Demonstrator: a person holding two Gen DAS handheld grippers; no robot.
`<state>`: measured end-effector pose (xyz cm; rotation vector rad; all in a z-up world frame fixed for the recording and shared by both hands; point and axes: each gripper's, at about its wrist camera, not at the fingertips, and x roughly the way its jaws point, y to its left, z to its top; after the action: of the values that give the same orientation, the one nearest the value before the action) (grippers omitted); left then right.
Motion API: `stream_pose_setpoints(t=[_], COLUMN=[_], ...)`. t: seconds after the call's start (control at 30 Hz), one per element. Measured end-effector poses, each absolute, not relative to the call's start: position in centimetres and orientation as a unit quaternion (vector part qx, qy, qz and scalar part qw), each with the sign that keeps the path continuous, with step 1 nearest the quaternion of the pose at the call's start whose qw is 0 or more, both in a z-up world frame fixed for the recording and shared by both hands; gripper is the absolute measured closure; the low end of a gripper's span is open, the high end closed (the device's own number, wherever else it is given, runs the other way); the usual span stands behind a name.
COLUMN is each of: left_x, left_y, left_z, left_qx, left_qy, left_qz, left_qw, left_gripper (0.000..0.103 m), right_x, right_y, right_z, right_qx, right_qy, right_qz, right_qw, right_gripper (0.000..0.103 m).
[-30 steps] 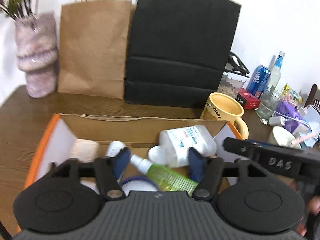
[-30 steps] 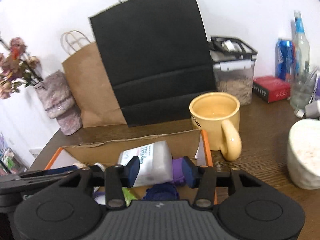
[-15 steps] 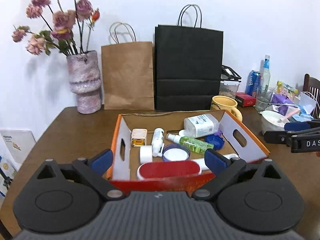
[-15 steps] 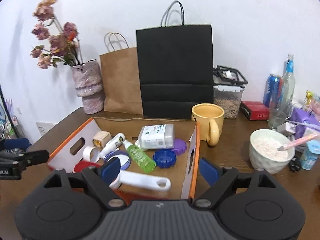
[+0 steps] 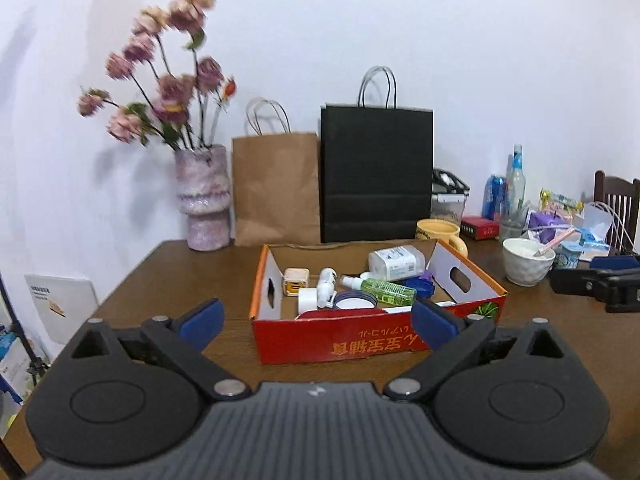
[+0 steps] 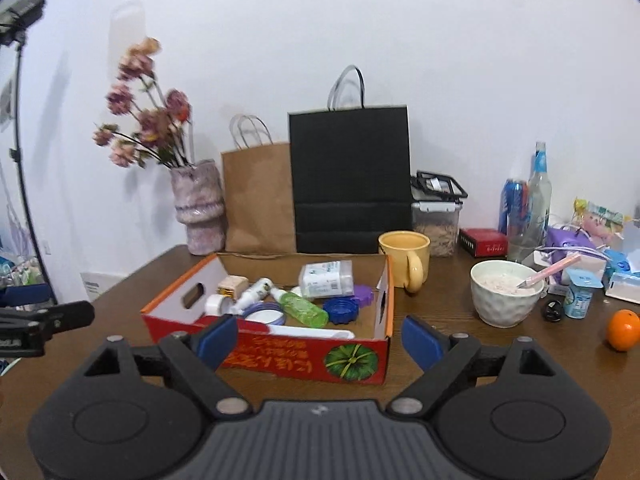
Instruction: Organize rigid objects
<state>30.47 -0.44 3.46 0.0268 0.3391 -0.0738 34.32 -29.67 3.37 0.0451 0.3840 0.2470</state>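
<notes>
A red and orange cardboard box (image 5: 376,346) (image 6: 280,354) stands on the brown table. It holds a white square bottle (image 5: 396,263) (image 6: 327,279), a green spray bottle (image 5: 384,286) (image 6: 302,307), a blue lid (image 6: 341,310), a purple lid (image 6: 363,292), a small cream box (image 5: 296,280) (image 6: 232,285) and white jars. My left gripper (image 5: 316,320) is open and empty, in front of the box. My right gripper (image 6: 320,338) is open and empty, also in front of it.
Behind the box stand a yellow mug (image 6: 405,258), a black paper bag (image 6: 352,178), a brown paper bag (image 6: 258,196) and a vase of flowers (image 6: 198,206). To the right are a white bowl (image 6: 506,292), an orange (image 6: 622,329), bottles and packets.
Both grippers have pulled back and up from inside the box to in front of it, and both have opened wide.
</notes>
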Motion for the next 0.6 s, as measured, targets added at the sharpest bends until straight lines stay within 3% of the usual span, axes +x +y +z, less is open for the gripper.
stream_pose_setpoints(t=[0.6], left_x=[7.2], left_y=[0.3], left_z=[-2.1], left_qx=[0.031], left_qy=[0.114], left_qz=[-0.012], left_qw=[0.993], left_gripper=[0.0], right_x=[12.7], right_y=[-28.8], right_z=[-3.0], right_qx=[0.06], right_qy=[0.136], right_qz=[0.119], right_qw=[0.982], right_gripper=[0.01])
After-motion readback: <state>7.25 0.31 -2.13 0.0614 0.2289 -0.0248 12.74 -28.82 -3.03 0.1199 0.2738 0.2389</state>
